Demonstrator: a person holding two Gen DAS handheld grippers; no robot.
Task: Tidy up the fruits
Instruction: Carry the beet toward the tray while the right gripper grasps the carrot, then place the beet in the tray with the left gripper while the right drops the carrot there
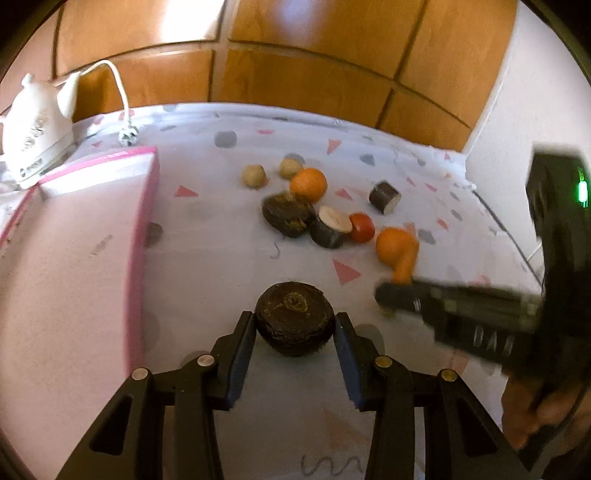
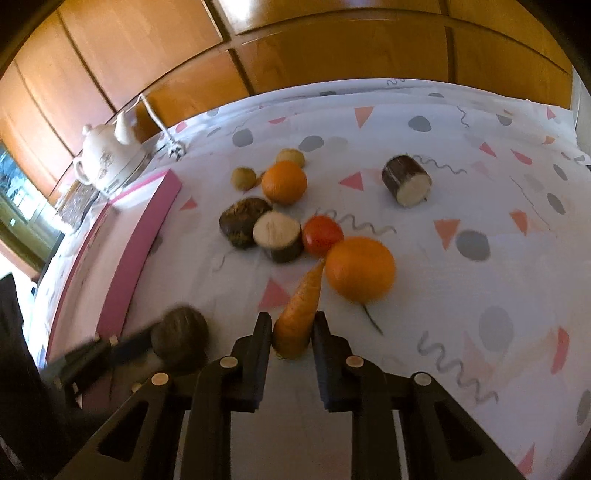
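Two grips on: left gripper (image 1: 295, 325) clamps a dark round beet (image 1: 294, 317), right gripper (image 2: 291, 328) pinches the carrot (image 2: 300, 314); oranges (image 2: 360, 268), tomato (image 2: 322, 235) far on patterned cloth (image 2: 480, 295).

dim, warm light; glare on cabinet doors (image 1: 192, 18); fisheye-bent edges; motion blur.

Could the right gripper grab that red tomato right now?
Probably not as things stand. The right gripper is shut on the carrot, so its jaws are occupied. The tomato lies just past the carrot's tip, wedged between a big orange and a cut dark chunk.
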